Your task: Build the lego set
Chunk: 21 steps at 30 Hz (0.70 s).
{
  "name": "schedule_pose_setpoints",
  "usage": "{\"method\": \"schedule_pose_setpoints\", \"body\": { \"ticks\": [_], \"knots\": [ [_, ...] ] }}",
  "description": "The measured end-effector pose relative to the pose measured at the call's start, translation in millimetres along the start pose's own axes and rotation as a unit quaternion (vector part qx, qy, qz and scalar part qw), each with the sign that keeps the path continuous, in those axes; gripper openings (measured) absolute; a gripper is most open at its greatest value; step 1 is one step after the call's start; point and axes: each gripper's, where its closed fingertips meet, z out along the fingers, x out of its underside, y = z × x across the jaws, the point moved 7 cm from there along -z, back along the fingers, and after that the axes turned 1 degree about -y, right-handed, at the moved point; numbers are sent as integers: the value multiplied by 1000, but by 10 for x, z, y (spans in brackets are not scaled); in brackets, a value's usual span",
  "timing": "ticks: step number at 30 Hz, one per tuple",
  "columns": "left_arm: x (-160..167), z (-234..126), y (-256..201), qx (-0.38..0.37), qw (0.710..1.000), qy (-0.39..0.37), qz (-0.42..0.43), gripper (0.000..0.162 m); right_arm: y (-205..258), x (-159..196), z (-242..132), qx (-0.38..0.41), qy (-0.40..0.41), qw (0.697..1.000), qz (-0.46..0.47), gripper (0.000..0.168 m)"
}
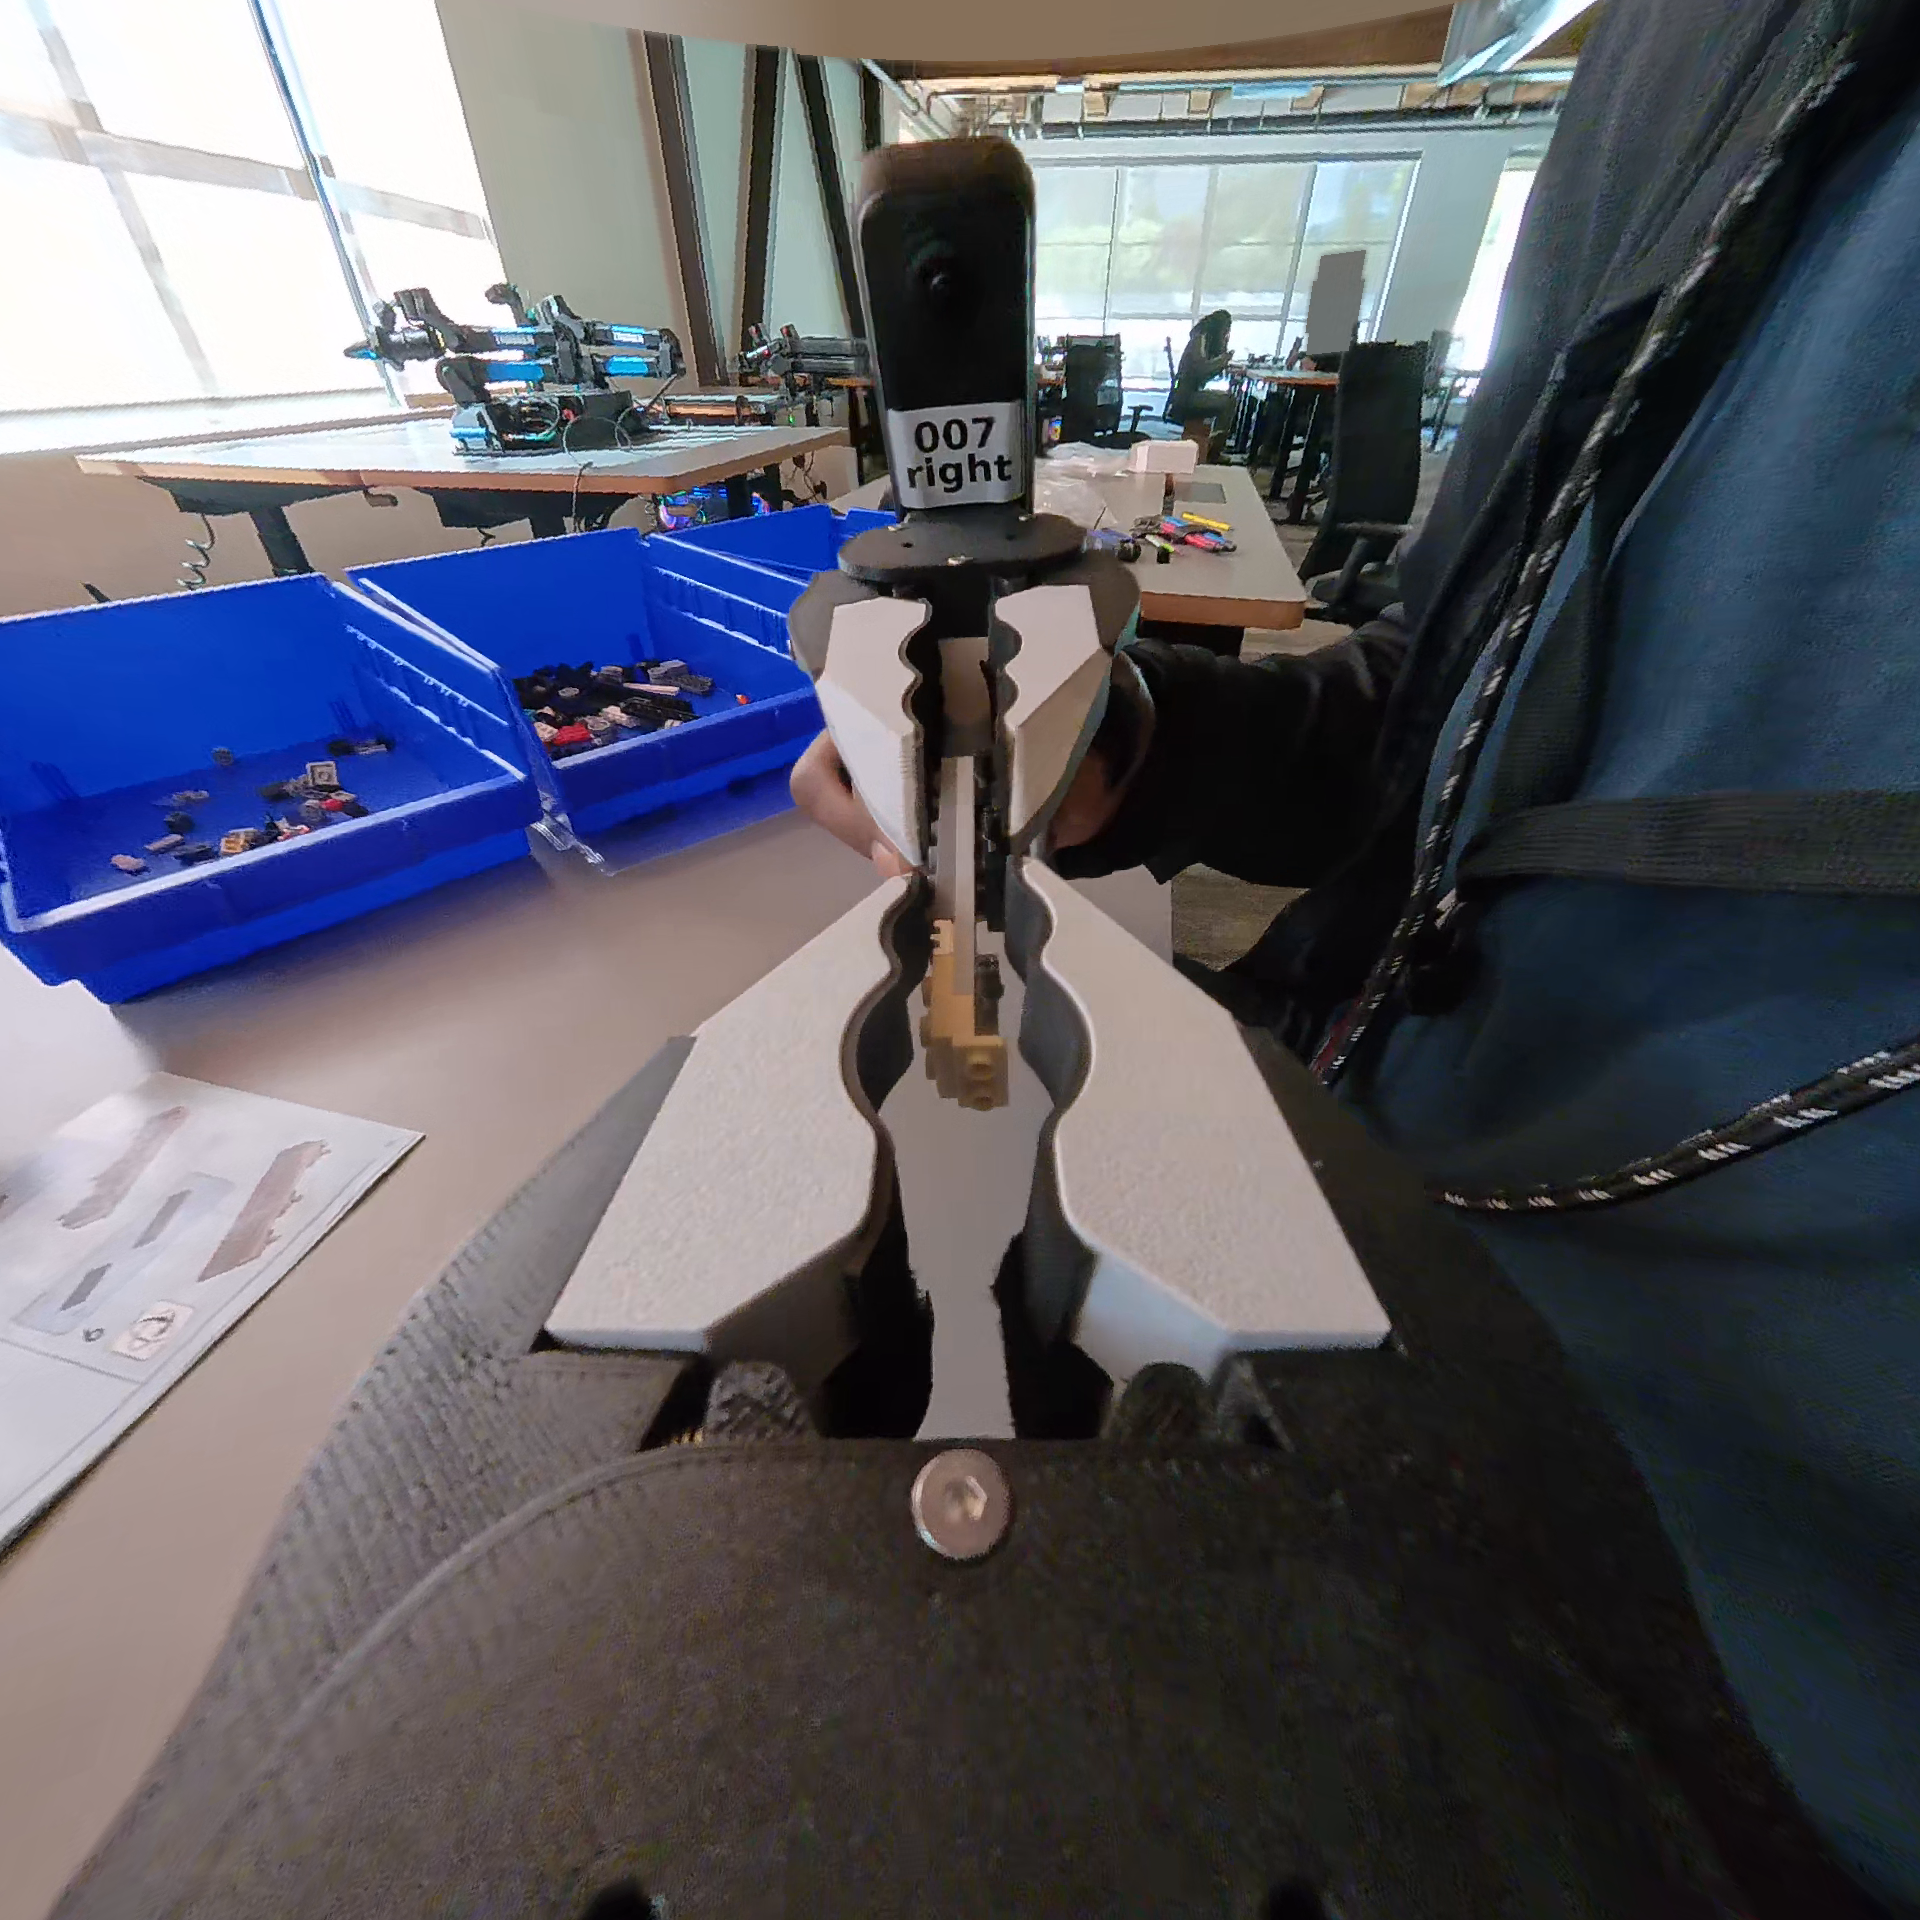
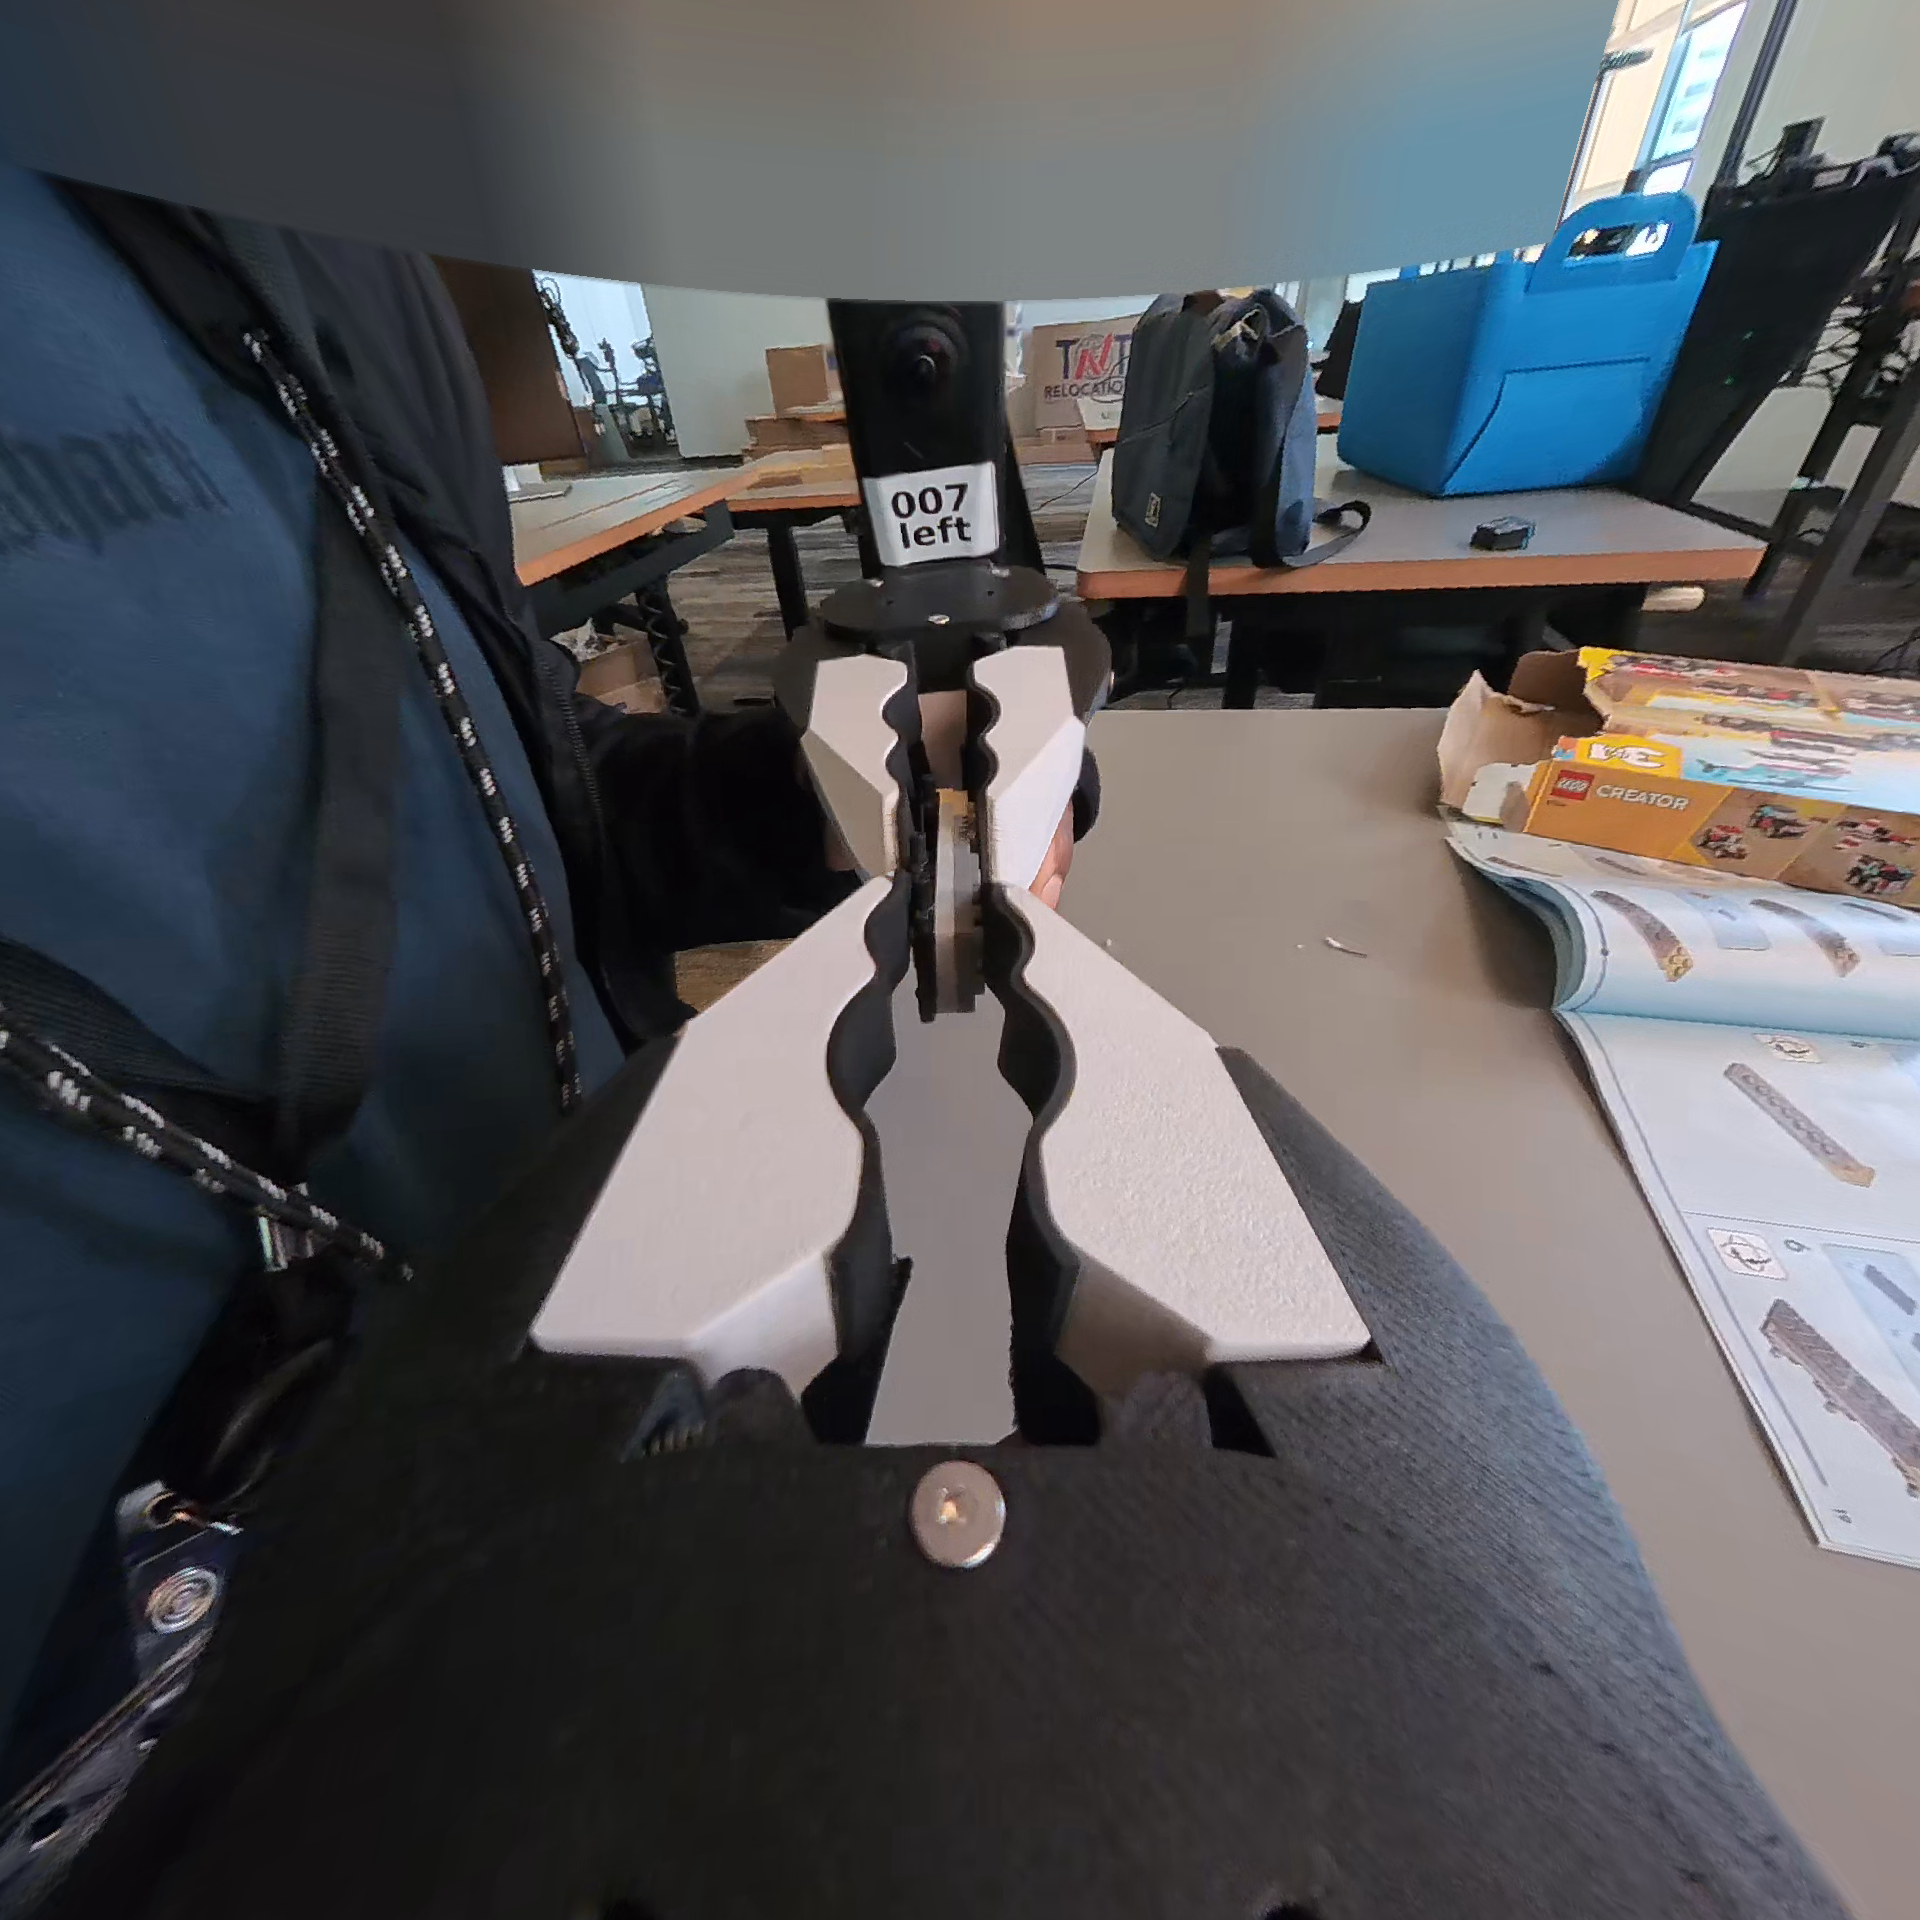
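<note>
Both claws tip-to-tip, clamping lego assembly (image 1: 961, 997)

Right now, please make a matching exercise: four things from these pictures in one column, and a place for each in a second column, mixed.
Things:
1. tan lego assembly
2. loose lego pieces
3. lego box
4. backpack

Places:
A. on a farther table behind
B. inside a blue bin
C. held between both grippers' jaws, above the table
D. on the grey table, beyond the open instruction booklet

Pairs: 1-C, 2-B, 3-D, 4-A
</note>
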Motion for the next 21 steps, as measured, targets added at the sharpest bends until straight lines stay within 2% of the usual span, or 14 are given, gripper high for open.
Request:
{"method": "schedule_pose_setpoints", "body": {
  "ticks": [9,16,21],
  "knots": [
    [39,-11,52,19,997,-22,-73,15,-42,33,12,3,-17,999,27,13],
    [106,5,143,36,983,-43,-174,14,-138,84,7,0,-28,994,110,13],
    [207,32,249,38,959,-62,-275,13,-259,160,-6,5,-33,977,212,13]
  ]
}}
